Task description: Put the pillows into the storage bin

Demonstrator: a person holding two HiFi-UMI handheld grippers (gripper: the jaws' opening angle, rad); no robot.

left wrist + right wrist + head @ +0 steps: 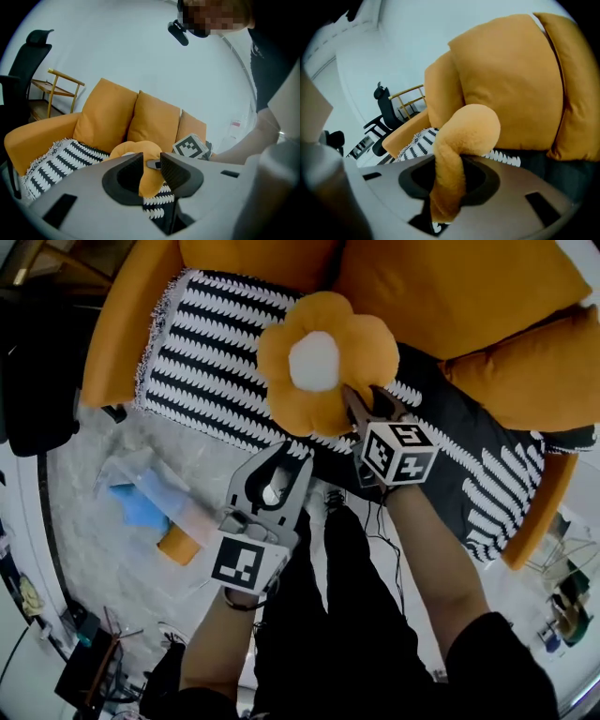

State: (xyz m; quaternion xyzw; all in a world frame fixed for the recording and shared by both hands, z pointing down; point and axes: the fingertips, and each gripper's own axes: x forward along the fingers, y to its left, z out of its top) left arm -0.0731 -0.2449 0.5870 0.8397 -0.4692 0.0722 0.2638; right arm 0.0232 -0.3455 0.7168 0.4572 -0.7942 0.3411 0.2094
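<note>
The right gripper [364, 407] pinches a fuzzy petal of the orange flower-shaped pillow [323, 362] over the stripy black-and-white blanket [206, 362] on the sofa [122, 334], while the nearer left gripper [277, 470] is partly open and empty.

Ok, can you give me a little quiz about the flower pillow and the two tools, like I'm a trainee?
1. True or false: the right tool is pinching a petal of the flower pillow.
2. What colour is the centre of that pillow? A) white B) blue C) black
3. Fill in: the ___ tool holds nothing.

Key
1. True.
2. A.
3. Left: the left tool has its jaws apart and sits below the pillow in the head view.
</note>
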